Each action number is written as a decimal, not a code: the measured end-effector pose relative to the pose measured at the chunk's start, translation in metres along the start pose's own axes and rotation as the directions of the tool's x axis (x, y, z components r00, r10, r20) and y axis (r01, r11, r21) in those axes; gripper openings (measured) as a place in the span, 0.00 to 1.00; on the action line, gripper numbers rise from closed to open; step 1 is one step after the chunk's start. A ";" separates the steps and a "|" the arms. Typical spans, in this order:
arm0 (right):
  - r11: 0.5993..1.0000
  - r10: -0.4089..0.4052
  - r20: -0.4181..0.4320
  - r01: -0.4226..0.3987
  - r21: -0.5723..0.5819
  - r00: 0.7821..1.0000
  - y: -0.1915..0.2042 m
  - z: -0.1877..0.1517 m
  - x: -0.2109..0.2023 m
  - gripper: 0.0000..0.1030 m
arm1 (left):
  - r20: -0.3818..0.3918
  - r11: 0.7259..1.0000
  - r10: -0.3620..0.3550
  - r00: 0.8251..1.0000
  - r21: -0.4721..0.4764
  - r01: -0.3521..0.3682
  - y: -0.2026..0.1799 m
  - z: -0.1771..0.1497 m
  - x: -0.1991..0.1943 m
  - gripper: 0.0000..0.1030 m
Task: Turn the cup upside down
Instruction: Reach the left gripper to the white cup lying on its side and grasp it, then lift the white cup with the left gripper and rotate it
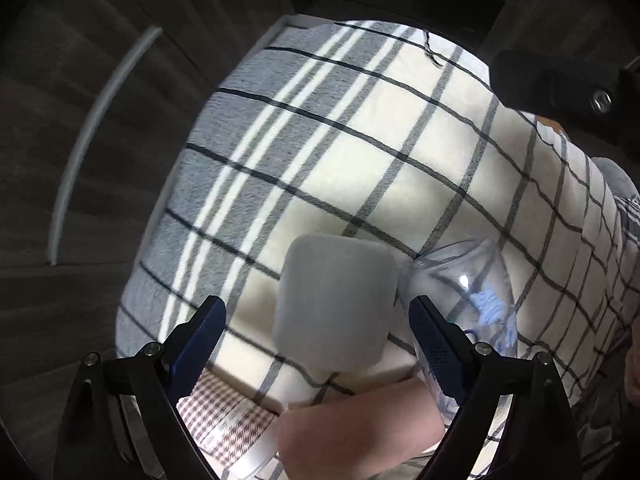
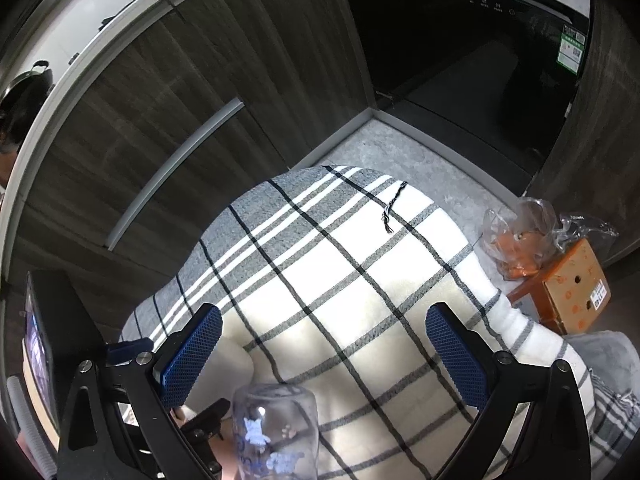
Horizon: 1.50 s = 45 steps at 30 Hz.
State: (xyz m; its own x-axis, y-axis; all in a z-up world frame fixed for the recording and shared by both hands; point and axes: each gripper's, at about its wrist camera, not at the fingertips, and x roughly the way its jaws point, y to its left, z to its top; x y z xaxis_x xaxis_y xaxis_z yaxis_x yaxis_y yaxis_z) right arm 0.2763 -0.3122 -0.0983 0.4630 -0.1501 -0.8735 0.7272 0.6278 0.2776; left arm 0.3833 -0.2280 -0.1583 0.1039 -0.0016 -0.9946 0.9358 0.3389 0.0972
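Clear glass cup (image 2: 276, 432) with pale blue cartoon prints, lying low on a plaid cloth (image 2: 340, 300), seen at six o'clock in the right wrist view and at four o'clock in the left wrist view (image 1: 476, 304). Rounded, smooth, see-through walls; whether upright, tipped or inverted cannot be told from either picture. Touching or just beside it at nine o'clock in the left view, a matte pale grey cup (image 1: 334, 306), blocky with softened corners, blurred. Left gripper (image 1: 316, 344) spread wide, blue knurled pads on black angular fingers, the grey cup between them but not pinched, the right-hand pad (image 1: 436, 356) lying across the glass cup's flank in the picture; contact not certain. Right gripper (image 2: 324, 352) likewise spread wide, holding nothing, poised above the cloth with the glass cup below and between its finger bases. Cloth cream with dark thin check lines, grey woven band with white stripes toward eleven o'clock. Beyond, dark wood-grain cabinet fronts (image 2: 168, 92) with a pale bar handle; at three o'clock, an orange cardboard box (image 2: 572, 288) and crinkled clear plastic bag (image 2: 516, 236).
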 end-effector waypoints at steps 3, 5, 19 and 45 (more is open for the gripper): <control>1.000 -0.014 -0.004 0.014 0.008 1.000 -0.003 0.001 0.006 0.99 | -0.029 0.999 -0.035 0.999 0.009 0.035 0.002 0.003 0.014 0.87; 1.000 -0.023 -0.002 0.023 0.012 1.000 -0.004 0.001 0.010 0.99 | -0.051 0.999 -0.040 0.998 0.014 0.041 0.002 0.004 0.024 0.79; 1.000 -0.020 -0.010 0.021 0.006 1.000 -0.010 -0.004 0.011 0.99 | -0.011 0.993 -0.058 0.998 -0.102 0.057 0.011 -0.007 0.012 0.65; 0.955 0.045 0.013 -0.040 -0.294 0.999 -0.049 -0.075 -0.112 0.99 | 0.300 0.639 -0.091 0.950 -0.714 0.287 -0.115 -0.185 -0.076 0.65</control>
State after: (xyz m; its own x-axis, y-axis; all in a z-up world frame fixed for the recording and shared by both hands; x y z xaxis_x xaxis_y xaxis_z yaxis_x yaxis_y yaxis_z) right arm 0.1509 -0.2692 -0.0442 0.5022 -0.1313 -0.8547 0.5274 0.8298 0.1824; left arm 0.2054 -0.0928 -0.1003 0.1149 -0.3144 -0.9423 0.3869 0.8878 -0.2491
